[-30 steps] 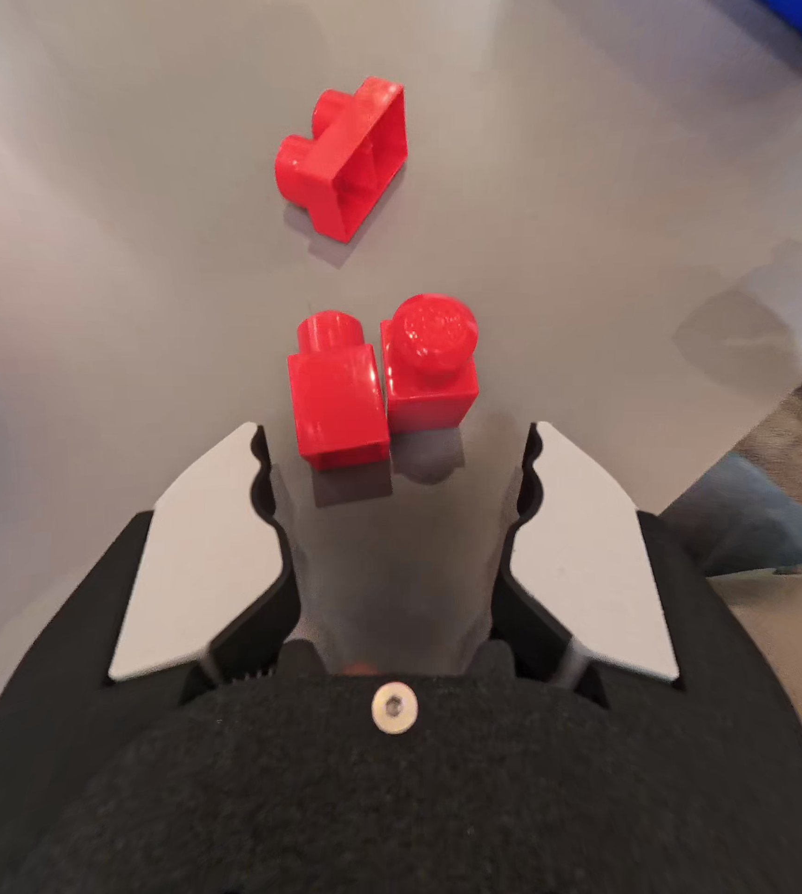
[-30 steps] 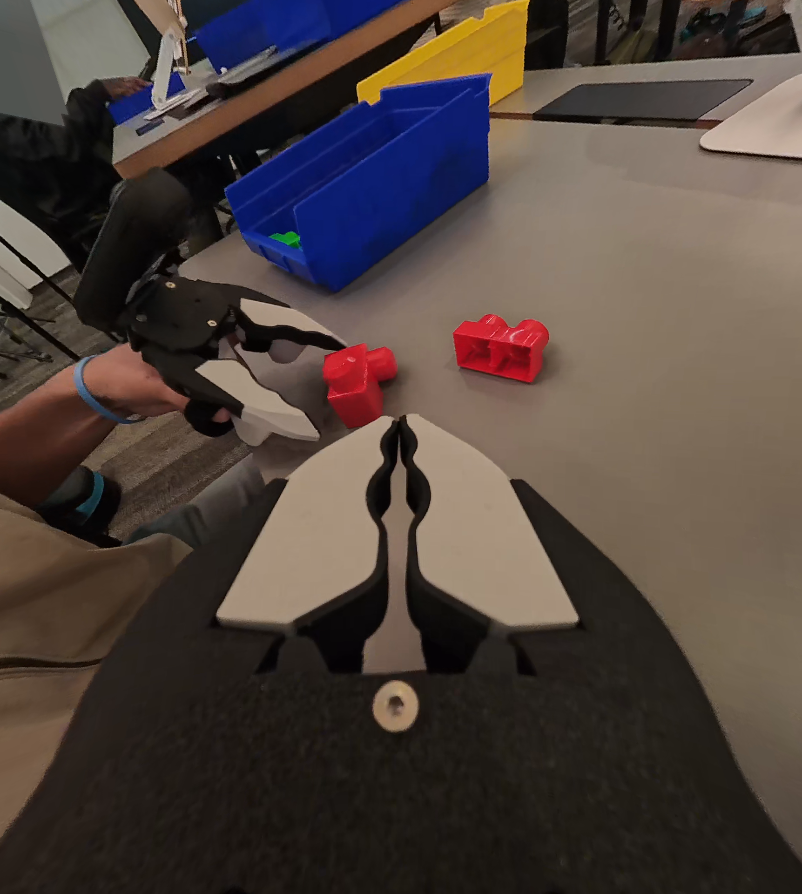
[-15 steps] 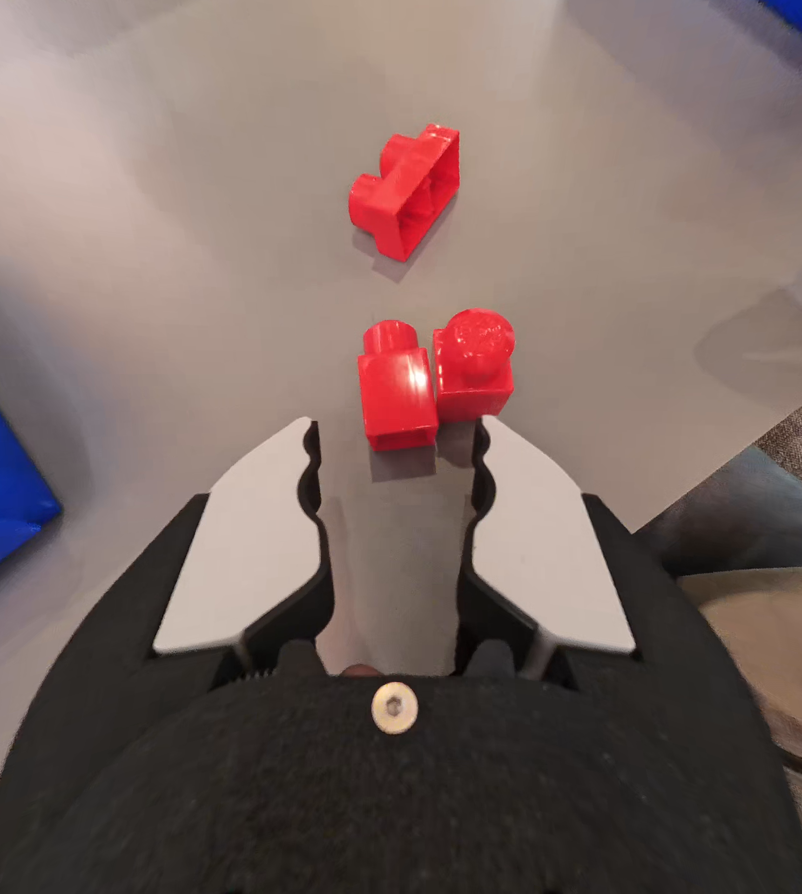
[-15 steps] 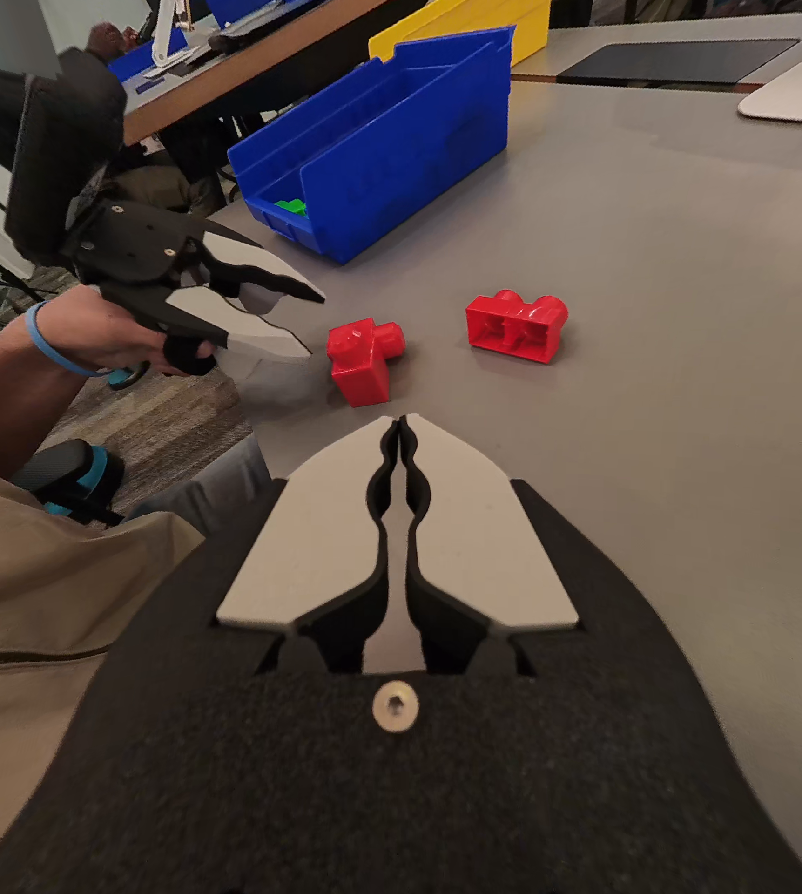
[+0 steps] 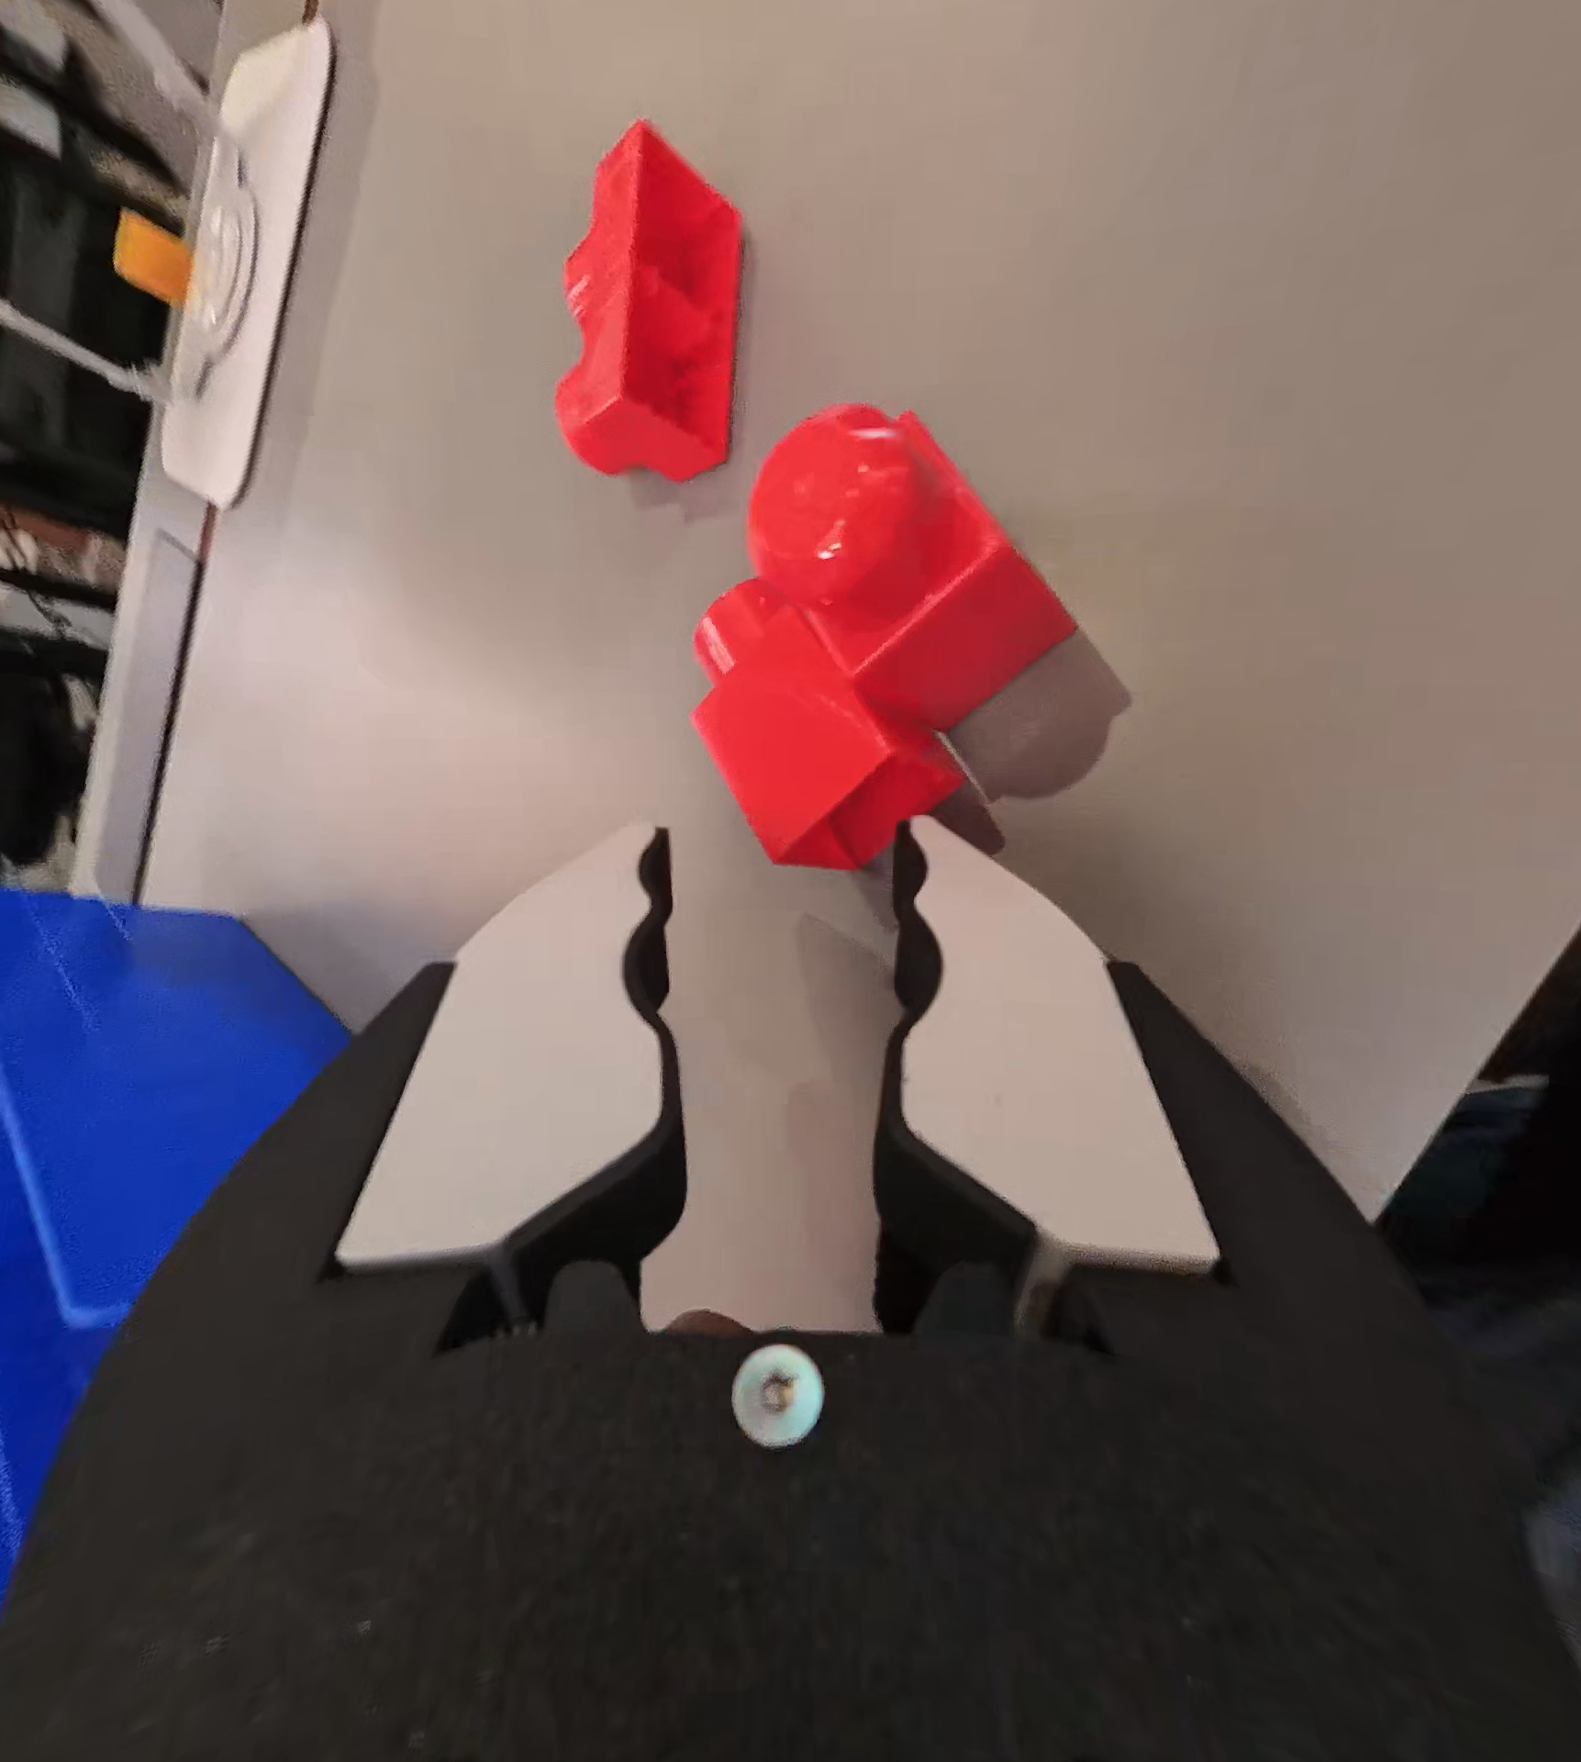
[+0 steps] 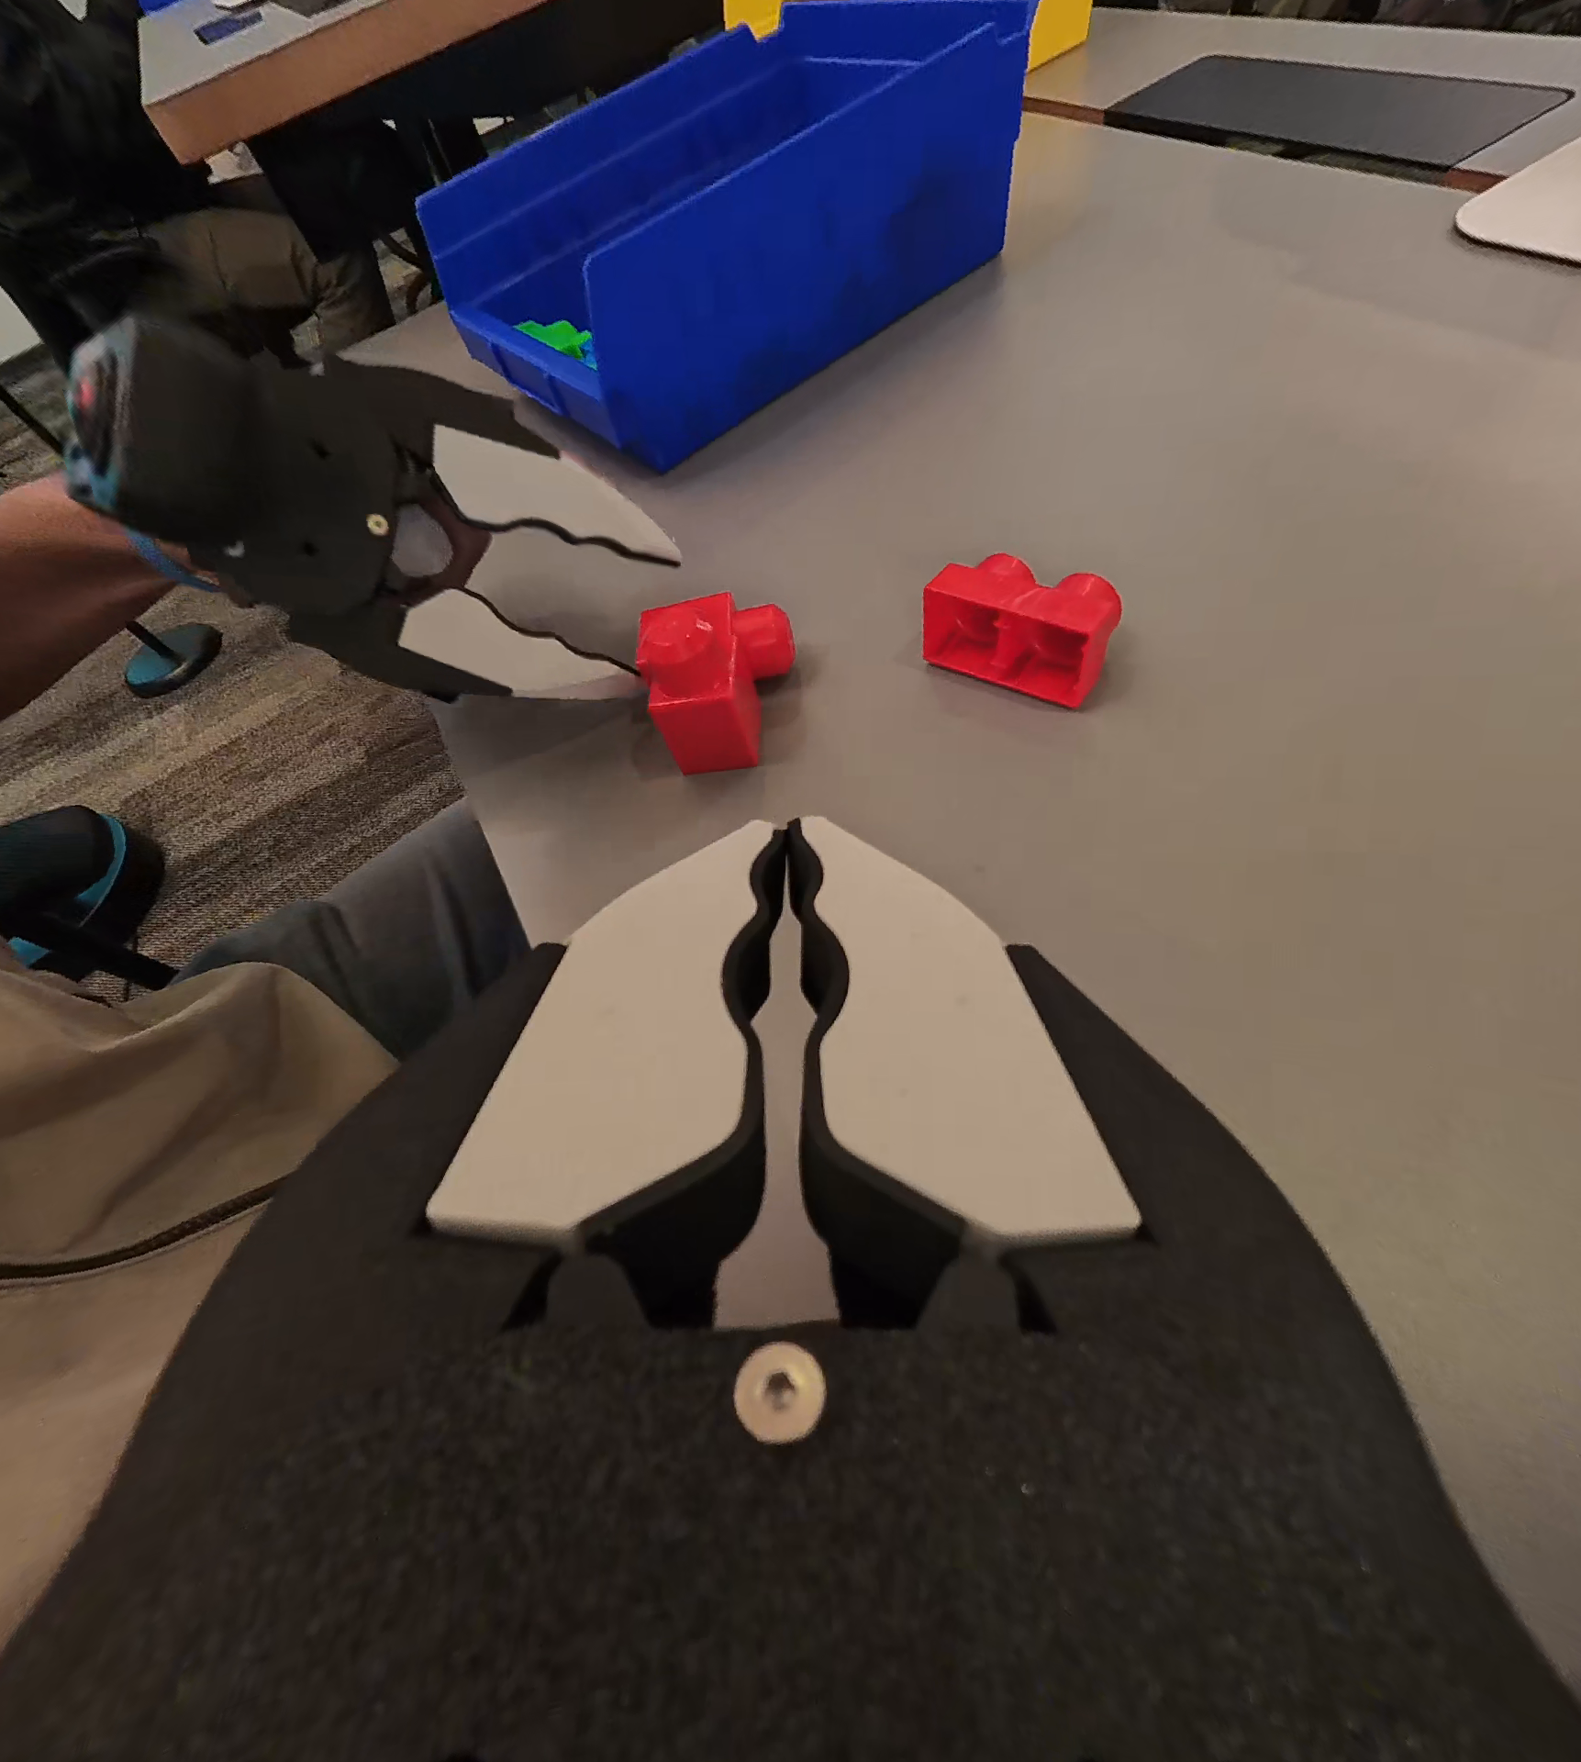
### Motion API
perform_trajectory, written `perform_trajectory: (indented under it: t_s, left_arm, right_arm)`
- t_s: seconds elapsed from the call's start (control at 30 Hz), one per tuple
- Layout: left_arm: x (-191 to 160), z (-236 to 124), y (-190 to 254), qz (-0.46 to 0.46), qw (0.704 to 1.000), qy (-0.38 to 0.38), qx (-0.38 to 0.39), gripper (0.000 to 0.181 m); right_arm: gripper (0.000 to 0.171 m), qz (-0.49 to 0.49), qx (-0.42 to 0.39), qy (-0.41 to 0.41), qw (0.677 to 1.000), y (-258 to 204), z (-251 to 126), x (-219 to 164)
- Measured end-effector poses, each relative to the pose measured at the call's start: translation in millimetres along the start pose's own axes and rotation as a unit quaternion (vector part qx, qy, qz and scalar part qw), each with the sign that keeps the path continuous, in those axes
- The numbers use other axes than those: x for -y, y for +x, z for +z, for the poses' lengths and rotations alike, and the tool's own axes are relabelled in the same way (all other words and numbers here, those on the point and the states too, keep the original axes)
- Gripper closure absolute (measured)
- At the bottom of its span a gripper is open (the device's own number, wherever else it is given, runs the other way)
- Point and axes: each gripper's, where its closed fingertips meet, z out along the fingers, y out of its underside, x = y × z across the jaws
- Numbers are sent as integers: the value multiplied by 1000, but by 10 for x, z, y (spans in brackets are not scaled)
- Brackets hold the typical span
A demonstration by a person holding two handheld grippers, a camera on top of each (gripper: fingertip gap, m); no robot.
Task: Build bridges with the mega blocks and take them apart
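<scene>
The right gripper [image 6: 786, 834] is nearest. Its two fingers are pressed together at the tips and hold nothing. It hangs over the grey table [image 6: 1291, 858], close to the table's near edge.

A little farther in, still near that edge, sit two small red one-stud blocks [image 6: 705, 667]. They touch each other. One stands with its stud up. The other lies on its side with its stud pointing away toward the middle of the table.

The left gripper [image 6: 658, 615] comes in from the left edge of the table. A hand [image 6: 14, 591] holds it. Its fingers are partly apart, with a clear gap between them, and nothing is in that gap. In the left wrist view, the left gripper [image 5: 781, 844] has one fingertip [image 5: 905, 863] right up against the near corner of the two small blocks [image 5: 872, 667]. I cannot tell if it truly touches them. The other finger is well clear of them.

Past the small blocks, more toward the middle of the table, lies a red two-stud block [image 6: 1020, 629]. It is on its side, so its hollow bottom shows. It is apart from the small blocks.

Farther back, near the far left edge, stands a blue bin [image 6: 729, 229] with something green [image 6: 557, 338] inside. Behind it is a yellow bin [image 6: 1058, 29].
</scene>
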Motion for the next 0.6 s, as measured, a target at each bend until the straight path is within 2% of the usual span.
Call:
perform_trajectory:
  t_s: [0.1, 0.17, 0.23, 0.33, 0.6]
  left_arm:
    - [58, 42, -39, 31, 999, 17, 25, 148]
    - [93, 43, -42, 37, 999, 21, 25, 149]
    - [131, 31, -48, 32, 999, 31, 26, 164]
    - [157, 11, -38, 15, 999, 43, 30, 175]
    - [174, -39, -42, -51, 996, 73, 31, 176]
  right_arm:
    - [171, -3, -2, -2, 1000, -1, -20, 5]
    - [171, -3, 1, 1, 1000, -10, -33, 21]
    - [171, -1, 6, 3, 1000, -22, -40, 28]
    - [171, 2, 12, 1, 1000, -24, -31, 9]
    - [171, 28, 47, -7, 998, -105, 113, -52]
